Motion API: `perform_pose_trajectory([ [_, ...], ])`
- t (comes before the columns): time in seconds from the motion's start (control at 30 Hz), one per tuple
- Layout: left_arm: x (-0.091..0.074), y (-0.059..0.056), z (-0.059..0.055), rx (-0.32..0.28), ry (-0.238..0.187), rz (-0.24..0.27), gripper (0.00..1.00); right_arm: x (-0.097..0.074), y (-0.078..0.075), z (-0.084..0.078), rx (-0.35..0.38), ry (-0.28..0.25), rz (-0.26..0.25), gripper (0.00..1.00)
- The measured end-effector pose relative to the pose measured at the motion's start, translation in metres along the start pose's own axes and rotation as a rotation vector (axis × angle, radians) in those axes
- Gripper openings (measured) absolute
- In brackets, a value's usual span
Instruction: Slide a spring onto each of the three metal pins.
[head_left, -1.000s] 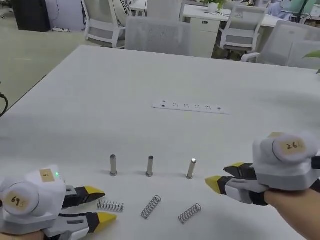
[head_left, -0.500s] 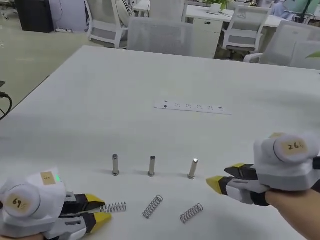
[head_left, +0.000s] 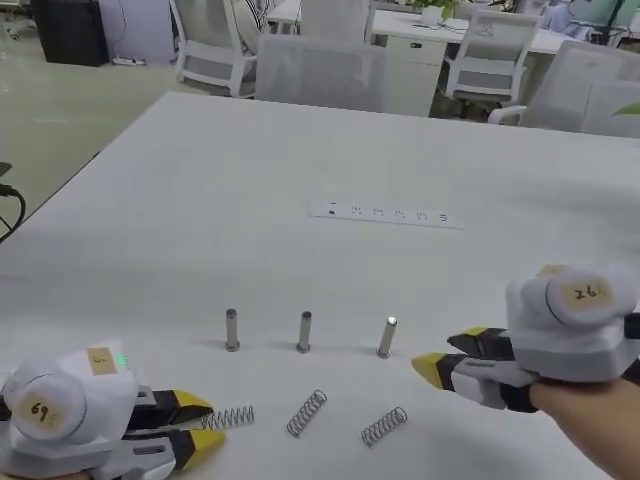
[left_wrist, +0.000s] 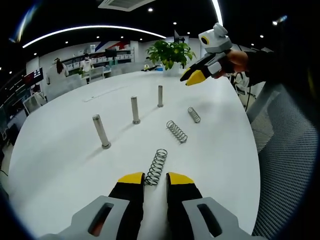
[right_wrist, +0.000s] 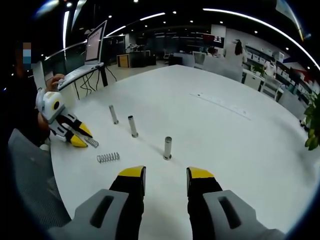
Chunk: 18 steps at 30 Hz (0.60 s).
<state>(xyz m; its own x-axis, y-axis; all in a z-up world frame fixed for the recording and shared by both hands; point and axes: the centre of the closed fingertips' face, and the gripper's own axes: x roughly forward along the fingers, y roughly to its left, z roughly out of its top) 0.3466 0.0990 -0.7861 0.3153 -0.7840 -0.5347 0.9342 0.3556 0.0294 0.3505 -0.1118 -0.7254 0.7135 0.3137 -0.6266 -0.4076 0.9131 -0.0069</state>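
Power strip (head_left: 385, 214) beyond three pins (head_left: 305, 332), chairs (head_left: 320, 70) behind white table (head_left: 300, 150)

Left gripper (head_left: 217, 421) cut off at the head view's bottom edge, near end of one spring (left_wrist: 157, 166) lost between its jaw tips, grip not discernible.

The left gripper (left_wrist: 155, 179) holds its yellow-tipped jaws narrowly apart around the near end of a spring (left_wrist: 158, 165) lying on the white worktop (left_wrist: 60, 165); whether they pinch it is unclear. A second spring (left_wrist: 176, 131) and a third spring (left_wrist: 193, 114) lie beyond, nearer the worktop's edge than the row of three upright pins (left_wrist: 135, 110), and the right gripper (left_wrist: 192, 76) hovers past them
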Motion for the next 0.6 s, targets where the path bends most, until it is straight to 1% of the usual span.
perform_pose_trajectory([
  [0.33,0.0001,-0.0005,-0.0004,0.017,0.006,-0.002,0.03,-0.0004,0.0046,0.0023,-0.01,-0.003,0.009,0.3],
  [0.5,0.0007,0.0001,0.0002,0.026,0.004,0.003,0.03,-0.0019,0.0043,0.0041,-0.014,-0.008,0.008,0.3],
  [0.6,0.0009,0.0,0.0,0.022,0.005,0.003,0.03,-0.0029,0.0045,0.0041,-0.014,-0.009,0.009,0.3],
])
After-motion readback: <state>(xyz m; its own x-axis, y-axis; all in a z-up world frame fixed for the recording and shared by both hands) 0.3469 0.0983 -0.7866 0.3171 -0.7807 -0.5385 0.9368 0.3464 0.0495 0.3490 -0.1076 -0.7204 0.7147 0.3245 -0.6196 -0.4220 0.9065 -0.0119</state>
